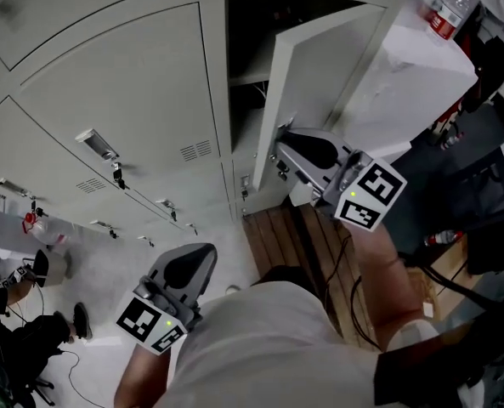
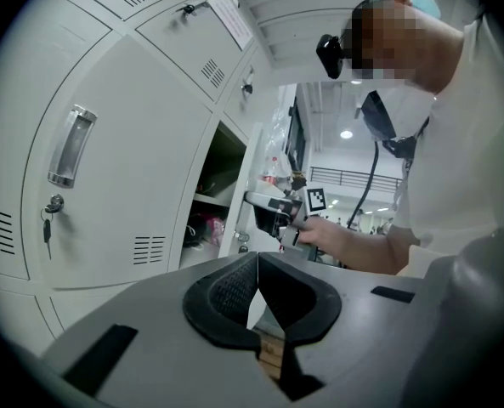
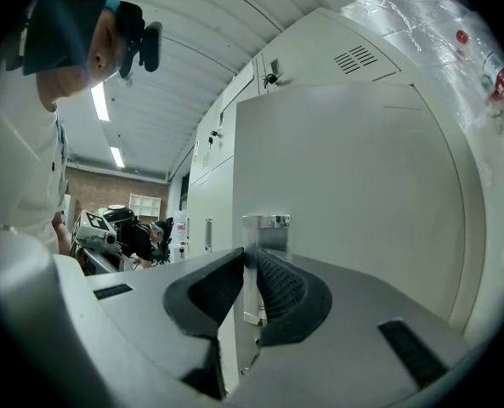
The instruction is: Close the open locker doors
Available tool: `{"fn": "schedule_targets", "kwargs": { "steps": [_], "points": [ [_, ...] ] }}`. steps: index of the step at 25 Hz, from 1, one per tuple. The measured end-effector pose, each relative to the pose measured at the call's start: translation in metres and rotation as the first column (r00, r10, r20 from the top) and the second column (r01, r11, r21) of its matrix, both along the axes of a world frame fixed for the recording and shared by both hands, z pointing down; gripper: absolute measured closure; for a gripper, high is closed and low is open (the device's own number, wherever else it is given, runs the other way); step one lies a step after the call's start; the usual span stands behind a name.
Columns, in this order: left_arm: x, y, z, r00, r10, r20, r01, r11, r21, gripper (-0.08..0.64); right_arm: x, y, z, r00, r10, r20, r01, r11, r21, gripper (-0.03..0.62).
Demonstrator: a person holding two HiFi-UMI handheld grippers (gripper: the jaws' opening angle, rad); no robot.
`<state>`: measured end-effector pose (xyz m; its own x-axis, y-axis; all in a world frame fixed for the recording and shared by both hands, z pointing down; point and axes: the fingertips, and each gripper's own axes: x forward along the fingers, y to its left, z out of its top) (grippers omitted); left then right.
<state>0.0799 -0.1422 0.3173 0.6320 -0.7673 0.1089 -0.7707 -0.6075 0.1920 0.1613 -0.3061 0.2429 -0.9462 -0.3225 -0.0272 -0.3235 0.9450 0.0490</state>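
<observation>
Grips the free edge of the half-open locker door (image 1: 319, 66), right of the closed lockers (image 1: 124, 100), with the right tongs (image 3: 250, 257). Holds the left tongs (image 2: 257, 262) clenched, empty, near left, clear of the door's swing.

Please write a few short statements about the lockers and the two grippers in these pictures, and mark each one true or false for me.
1. The right gripper has its jaws closed on the edge of the open locker door. True.
2. The jaws of the left gripper stand wide apart. False: they are together, with nothing between them.
3. Every locker door is closed. False: one door stands open, the one at the right gripper.
4. A key hangs in the lock of a closed door. True.
</observation>
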Motion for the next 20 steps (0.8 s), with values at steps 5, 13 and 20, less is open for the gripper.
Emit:
{"fn": "schedule_targets", "kwargs": {
  "steps": [5,13,20],
  "points": [
    [-0.012,0.005,0.005,1.0,-0.017,-0.01,0.017,1.0,-0.001,0.548,-0.013,-0.009,0.0,0.999,0.041,-0.004,-0.041,0.999,-0.008,0.543],
    [-0.026,0.017,0.011,0.998,-0.057,-0.024,0.057,0.998,-0.004,0.548,-0.027,-0.024,-0.001,0.996,0.088,-0.014,-0.088,0.996,-0.006,0.546],
    [-0.045,0.029,0.015,0.992,-0.113,-0.049,0.113,0.994,0.004,0.548,-0.038,-0.038,0.0,0.99,0.137,-0.029,-0.137,0.991,-0.004,0.549]
  ]
}}
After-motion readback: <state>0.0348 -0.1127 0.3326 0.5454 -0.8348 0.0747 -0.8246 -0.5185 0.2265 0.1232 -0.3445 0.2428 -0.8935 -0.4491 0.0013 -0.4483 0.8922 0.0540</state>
